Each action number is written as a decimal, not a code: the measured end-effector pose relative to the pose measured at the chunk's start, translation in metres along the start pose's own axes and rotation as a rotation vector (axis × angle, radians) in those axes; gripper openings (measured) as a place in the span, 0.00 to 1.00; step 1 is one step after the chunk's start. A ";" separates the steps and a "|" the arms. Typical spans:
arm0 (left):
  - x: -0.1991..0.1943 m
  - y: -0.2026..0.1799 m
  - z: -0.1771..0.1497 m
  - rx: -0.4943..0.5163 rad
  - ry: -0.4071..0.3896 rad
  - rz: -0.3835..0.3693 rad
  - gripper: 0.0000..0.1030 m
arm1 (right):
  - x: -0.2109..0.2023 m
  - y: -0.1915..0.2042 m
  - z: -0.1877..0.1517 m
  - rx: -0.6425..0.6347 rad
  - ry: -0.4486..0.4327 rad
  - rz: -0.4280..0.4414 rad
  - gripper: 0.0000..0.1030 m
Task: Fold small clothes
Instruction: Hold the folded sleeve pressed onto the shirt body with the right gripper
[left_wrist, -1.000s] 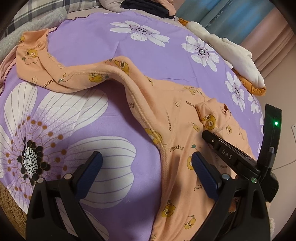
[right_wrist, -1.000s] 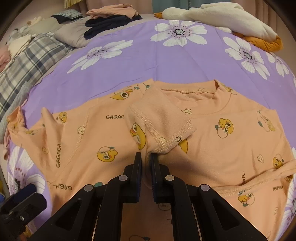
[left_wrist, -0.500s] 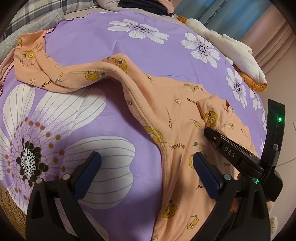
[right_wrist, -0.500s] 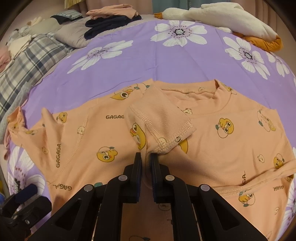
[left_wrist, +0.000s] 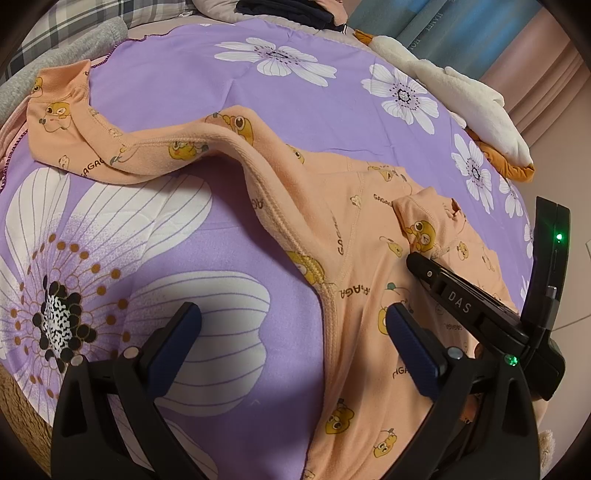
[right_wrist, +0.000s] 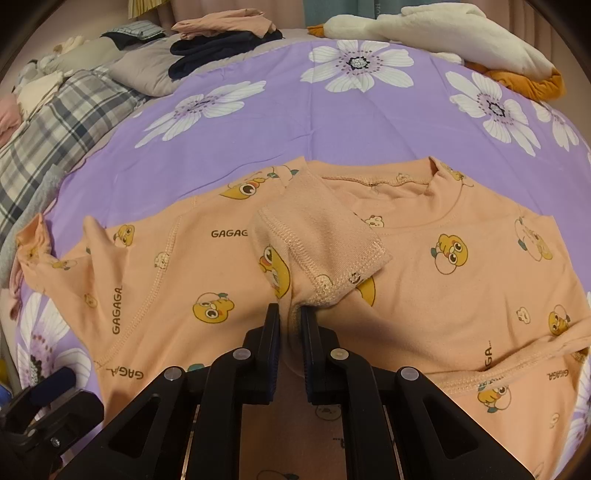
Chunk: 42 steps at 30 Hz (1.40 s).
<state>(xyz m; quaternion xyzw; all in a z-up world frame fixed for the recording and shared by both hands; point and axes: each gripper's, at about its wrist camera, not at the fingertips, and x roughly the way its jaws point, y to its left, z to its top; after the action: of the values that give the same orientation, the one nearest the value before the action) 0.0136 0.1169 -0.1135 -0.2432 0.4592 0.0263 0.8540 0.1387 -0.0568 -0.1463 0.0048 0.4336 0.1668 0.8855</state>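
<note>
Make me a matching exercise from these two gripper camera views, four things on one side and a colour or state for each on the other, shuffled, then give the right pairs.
Things:
1. left gripper
2. right gripper
3. bedsheet
4. plush goose

Colour or state:
A. purple with white flowers
B. shut on the folded-over sleeve of the orange shirt
C. white, lying at the far edge of the bed
D. open, holding nothing, above the sheet beside the shirt's edge

Pairs: 1-D, 2-B, 3-A, 4-C
</note>
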 end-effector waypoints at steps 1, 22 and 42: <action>0.000 0.000 0.000 0.000 0.000 -0.001 0.97 | 0.000 0.000 0.000 -0.001 0.000 -0.002 0.07; -0.002 0.002 -0.001 -0.008 0.002 -0.012 0.98 | 0.000 0.000 0.000 -0.007 -0.001 -0.001 0.07; 0.002 -0.001 -0.003 -0.001 0.005 -0.008 0.99 | -0.001 0.002 -0.001 -0.015 -0.009 -0.014 0.07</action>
<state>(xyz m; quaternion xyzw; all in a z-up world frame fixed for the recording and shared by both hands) 0.0125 0.1146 -0.1156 -0.2457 0.4604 0.0226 0.8527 0.1372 -0.0551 -0.1459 -0.0041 0.4285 0.1636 0.8886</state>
